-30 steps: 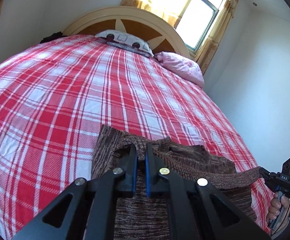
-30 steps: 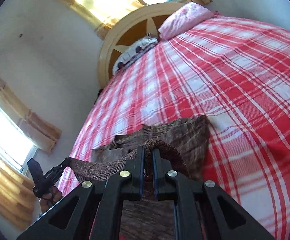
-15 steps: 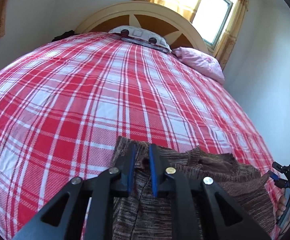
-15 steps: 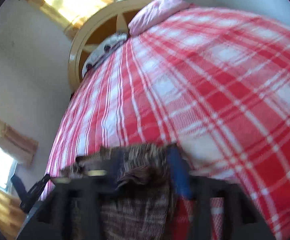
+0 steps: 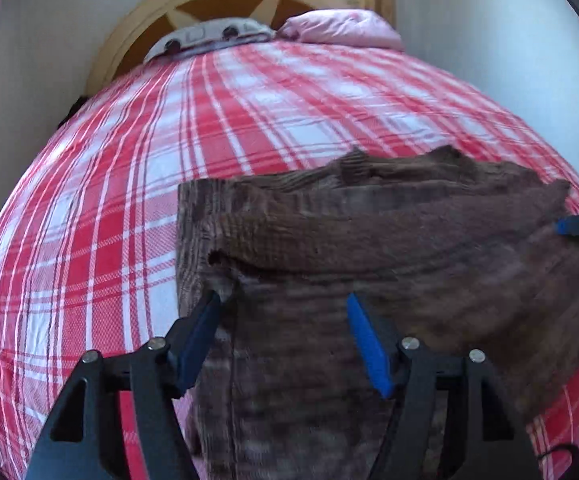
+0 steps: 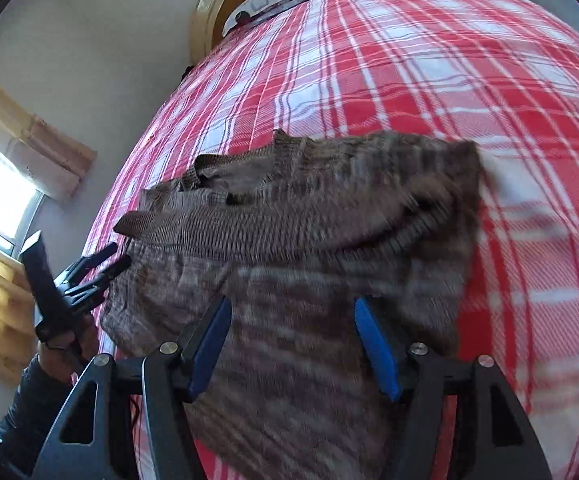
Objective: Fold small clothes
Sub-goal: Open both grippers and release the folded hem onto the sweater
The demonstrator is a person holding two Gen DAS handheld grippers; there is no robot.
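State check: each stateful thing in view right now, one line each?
Left gripper: jaws have just been opening, wide apart, nothing pinched.
Right gripper: jaws have just opened, wide apart, nothing pinched.
Brown knit sweater: released, lying on the bed, one band folded across it.
Plaid bedspread: spread flat.
Pink pillow: lying at the headboard.

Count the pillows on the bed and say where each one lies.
2. A patterned grey-white pillow lies against the headboard; a pink pillow lies beside it, toward the window side. More could be hidden beyond the frame.
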